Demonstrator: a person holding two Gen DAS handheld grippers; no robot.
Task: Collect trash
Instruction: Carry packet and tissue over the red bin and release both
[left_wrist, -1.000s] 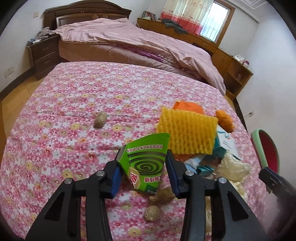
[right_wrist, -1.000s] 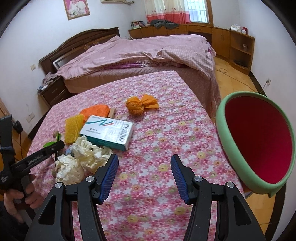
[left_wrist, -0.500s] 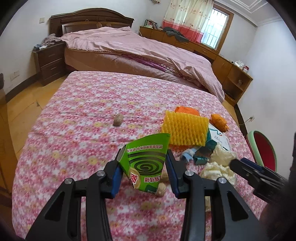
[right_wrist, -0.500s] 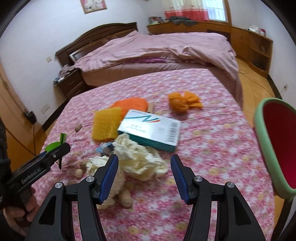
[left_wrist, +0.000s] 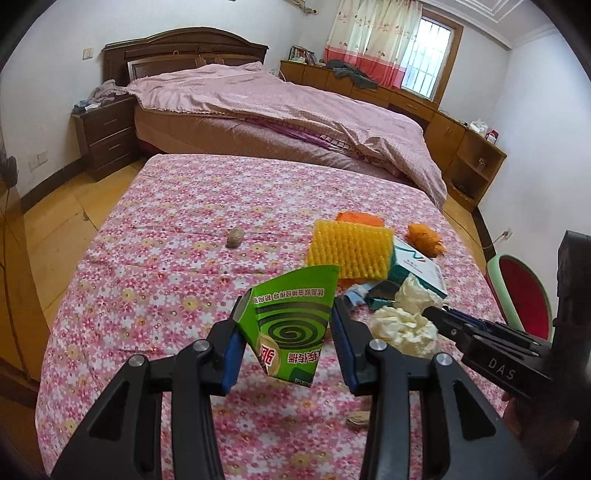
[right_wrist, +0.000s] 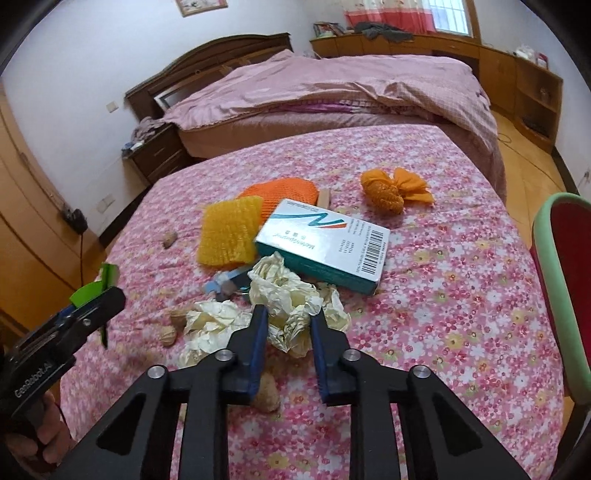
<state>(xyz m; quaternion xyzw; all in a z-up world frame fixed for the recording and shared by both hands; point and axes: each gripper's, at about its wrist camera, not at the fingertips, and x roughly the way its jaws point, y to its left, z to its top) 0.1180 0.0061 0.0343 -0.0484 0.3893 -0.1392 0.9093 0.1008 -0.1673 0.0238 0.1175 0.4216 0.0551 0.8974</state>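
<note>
My left gripper (left_wrist: 287, 314) is shut on a green mosquito-coil carton (left_wrist: 293, 325) and holds it above the floral-covered table (left_wrist: 155, 280). My right gripper (right_wrist: 286, 315) has its jaws closed in around a wad of crumpled cream paper (right_wrist: 284, 295) in the trash pile. Beside it lie a teal and white box (right_wrist: 325, 247), a yellow foam net (right_wrist: 229, 236), orange nets (right_wrist: 388, 188) and several nuts (right_wrist: 168, 334). The red bin with a green rim (right_wrist: 565, 280) stands at the table's right edge.
A lone nut (left_wrist: 235, 236) lies on the far left of the table. A bed (left_wrist: 280, 110) with a pink quilt stands beyond the table, a nightstand (left_wrist: 107, 136) to its left. Wooden cabinets (left_wrist: 476, 155) line the right wall.
My right gripper has swung left from the bin, come down onto the crumpled paper and narrowed around it. My left gripper has lifted and drawn back with the green carton.
</note>
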